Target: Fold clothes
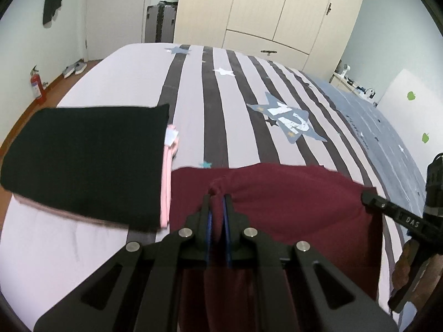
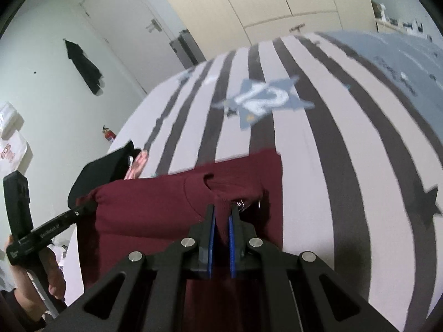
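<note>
Left wrist view: the left gripper has its black jaws with blue pads clamped on a bunched fold of the dark maroon knit garment. The garment's upper edge runs side to side across the picture, stretched towards the right gripper, whose tip pinches its other corner; the cloth hangs from that edge towards the camera. Just left of it lies a folded black garment on top of a folded pink garment, the stack close to the bed's left edge. Beyond the maroon cloth the bedspread of grey and dark stripes with star patches lies flat and bare up to the cream wardrobe; wooden floor shows along the left side.

Right wrist view: the right gripper is closed tight on the maroon garment near its round neckline, which faces up and away. The long edge stretches leftwards to the left gripper, held by a hand. The black stack sits behind that corner. To the right and ahead, the striped cover is open.
</note>
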Available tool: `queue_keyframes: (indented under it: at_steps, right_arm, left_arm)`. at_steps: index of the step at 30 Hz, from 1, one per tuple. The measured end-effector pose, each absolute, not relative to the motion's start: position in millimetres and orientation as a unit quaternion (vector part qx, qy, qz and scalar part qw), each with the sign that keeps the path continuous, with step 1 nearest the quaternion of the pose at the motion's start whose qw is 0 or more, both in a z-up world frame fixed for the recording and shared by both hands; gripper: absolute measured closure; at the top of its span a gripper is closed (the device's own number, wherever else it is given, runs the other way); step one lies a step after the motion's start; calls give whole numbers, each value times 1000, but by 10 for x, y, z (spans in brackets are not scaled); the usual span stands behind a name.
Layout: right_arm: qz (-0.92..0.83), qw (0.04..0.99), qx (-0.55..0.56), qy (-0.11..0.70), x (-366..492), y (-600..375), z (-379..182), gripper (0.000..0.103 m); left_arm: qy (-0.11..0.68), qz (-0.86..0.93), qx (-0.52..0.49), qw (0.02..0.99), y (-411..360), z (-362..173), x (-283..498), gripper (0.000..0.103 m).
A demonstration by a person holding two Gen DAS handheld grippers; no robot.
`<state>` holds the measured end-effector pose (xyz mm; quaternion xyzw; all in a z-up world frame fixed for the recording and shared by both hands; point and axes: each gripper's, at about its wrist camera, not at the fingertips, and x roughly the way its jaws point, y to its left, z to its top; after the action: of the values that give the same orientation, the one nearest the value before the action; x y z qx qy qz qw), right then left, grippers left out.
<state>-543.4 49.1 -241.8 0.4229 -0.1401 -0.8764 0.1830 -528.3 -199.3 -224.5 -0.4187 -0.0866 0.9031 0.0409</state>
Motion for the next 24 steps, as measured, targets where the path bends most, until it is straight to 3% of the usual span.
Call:
queue_keyframes:
  at_steps: [4, 8, 14, 18, 20, 24]
  right_arm:
    - [-878, 179, 425, -132, -5529, 465, -2454, 96]
    - [-846, 161, 495, -116, -5730, 371, -2997, 95]
    - [-843, 159, 502, -110, -5787, 379, -3047, 92]
    - [-857, 147, 483, -101, -5720, 433, -2921, 87]
    - [-867, 132, 471, -92, -5688, 480, -2829, 87]
    - [-877, 124, 458, -80, -5622, 510, -2685, 85]
  left_arm:
    - [-78, 888, -451, 32, -1985, -2575, -5464, 98]
    - [-66, 862, -503, 23, -1976, -3044, -5648, 97]
    - [-82, 861, -501, 34, -2038, -2994, -5662, 96]
    - [-83, 869, -487, 18, -2081, -2848, -5618, 89]
    - [-80, 875, -478, 10, -2103, -2752, -5595, 81]
    - [-78, 884, -460, -7, -2161, -2546, -5522, 80]
